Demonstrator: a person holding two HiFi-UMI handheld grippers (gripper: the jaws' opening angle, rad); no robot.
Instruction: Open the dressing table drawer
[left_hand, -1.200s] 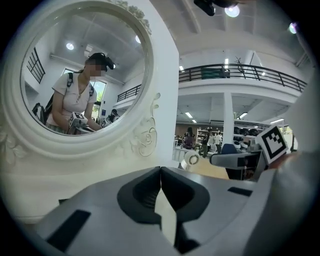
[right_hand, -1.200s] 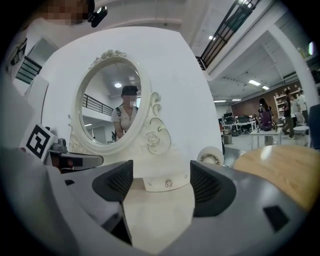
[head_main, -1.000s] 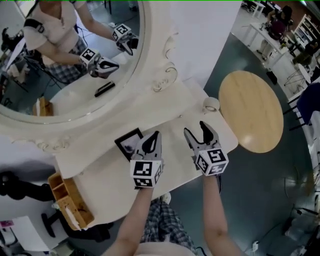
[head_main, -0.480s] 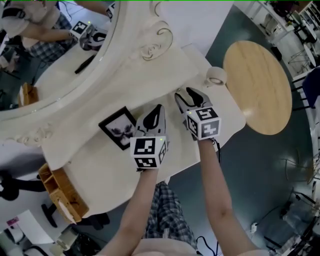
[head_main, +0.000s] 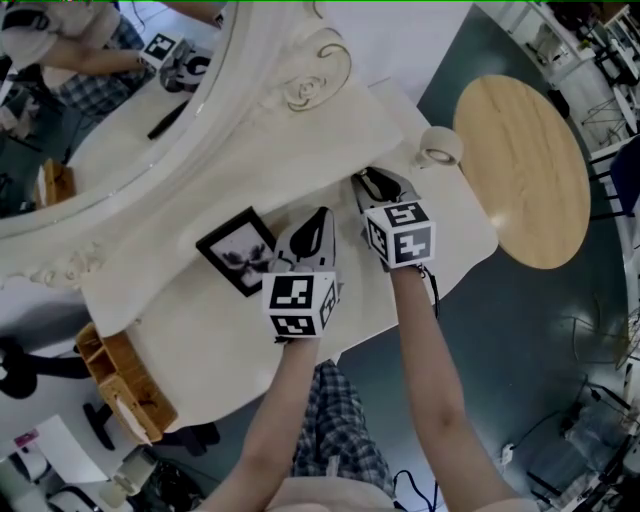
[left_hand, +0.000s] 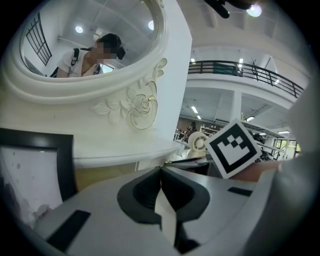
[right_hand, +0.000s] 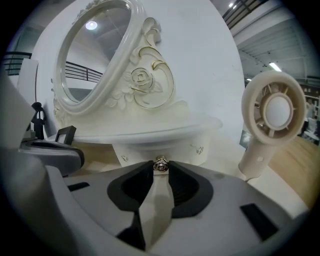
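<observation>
We show the right gripper with its two fingers closed on the small metal knob of the drawer. The drawer's white front sits at the centre of the right gripper view, beneath the curved ledge of the mirror base. In the head view the right gripper lies at centre frame on the dressing table, its tips against the mirror base. The left gripper has its fingers pressed together with nothing between them. In the head view the left gripper sits just left of the right one, beside a black picture frame lying flat on the tabletop. A round white fan-like object on a stand occupies the right of the right gripper view. A round wooden table fills the upper right of the head view, and a wooden organiser the lower left.
</observation>
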